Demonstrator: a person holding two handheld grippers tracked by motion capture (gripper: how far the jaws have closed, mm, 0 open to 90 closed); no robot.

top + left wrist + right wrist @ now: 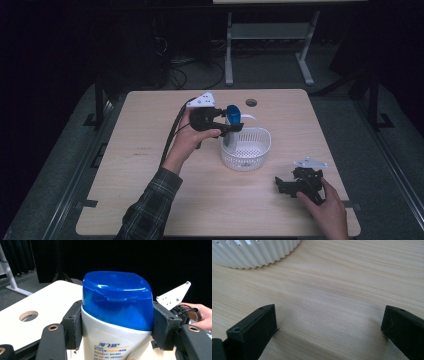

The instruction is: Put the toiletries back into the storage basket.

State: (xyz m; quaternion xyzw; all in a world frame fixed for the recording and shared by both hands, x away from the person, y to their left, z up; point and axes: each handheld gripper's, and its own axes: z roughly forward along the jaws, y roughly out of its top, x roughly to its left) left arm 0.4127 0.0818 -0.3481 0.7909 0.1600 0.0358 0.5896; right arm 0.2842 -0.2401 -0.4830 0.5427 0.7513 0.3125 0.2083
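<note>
- Fingers of the right gripper (283,186) stand spread wide and released, with bare wood grain between them; this gripper rests on the worktop (150,165) at about 4 o'clock from the basket, near the worktop's front right corner, a hand (327,210) on it.
- Farther in, the white ribbed basket (247,150) sits a little right of the worktop's centre; its fluted wall also appears at 11 o'clock in the right gripper view.
- Over the basket's far left rim, at about 10 o'clock, the white shampoo bottle (112,335) with its blue cap (117,297) is held upright, its lower end inside the basket.
- Fingers (73,327) of the left gripper (226,123) are clenched on the bottle from both sides, pads pressing where the cap meets the white body.
- Left hand (192,137) and plaid sleeve (150,205) reach in from 7 o'clock.
- Beyond, a round hole (251,102) lies in the worktop at 12 o'clock from the basket.
</note>
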